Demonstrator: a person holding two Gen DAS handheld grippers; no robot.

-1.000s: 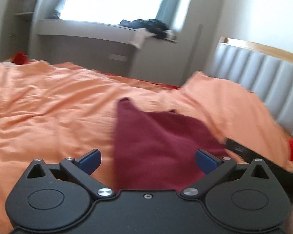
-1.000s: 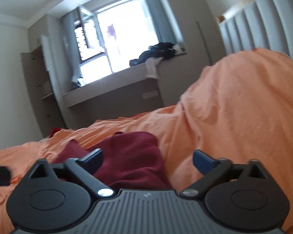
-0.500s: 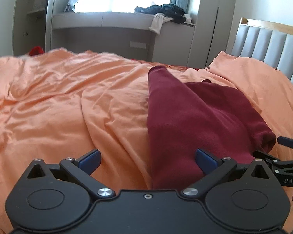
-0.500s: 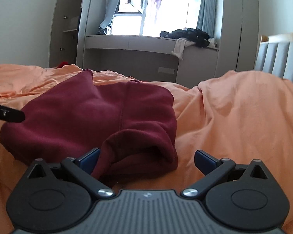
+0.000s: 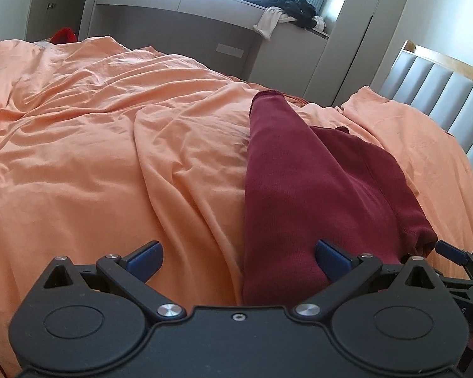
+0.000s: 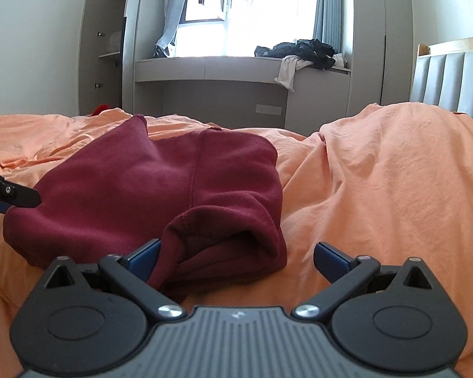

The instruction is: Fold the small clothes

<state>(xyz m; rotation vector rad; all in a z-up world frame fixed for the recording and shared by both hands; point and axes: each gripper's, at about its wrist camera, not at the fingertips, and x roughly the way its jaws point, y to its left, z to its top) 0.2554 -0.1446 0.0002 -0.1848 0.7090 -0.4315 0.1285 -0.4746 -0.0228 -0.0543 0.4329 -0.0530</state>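
Observation:
A dark red garment (image 5: 315,182) lies folded on the orange bed sheet (image 5: 110,145). In the right wrist view the garment (image 6: 160,182) shows a rolled open cuff at its near edge. My left gripper (image 5: 236,258) is open, low over the sheet at the garment's near left edge, its right finger (image 5: 331,260) over the cloth. My right gripper (image 6: 236,260) is open at the cuff, its left finger (image 6: 145,258) touching the fabric. Each gripper's tip shows in the other's view: the right gripper's fingers (image 5: 454,255) and the left gripper's fingers (image 6: 12,193).
A grey padded headboard (image 5: 441,94) stands at the right. A raised orange pillow mound (image 6: 394,163) lies right of the garment. A window bench (image 6: 236,66) behind the bed carries a pile of dark clothes (image 6: 302,52). A red item (image 5: 64,34) lies at the bed's far left edge.
Both grippers have lowered and levelled toward the garment's near edge. The garment now fills more of both views. Both stay open.

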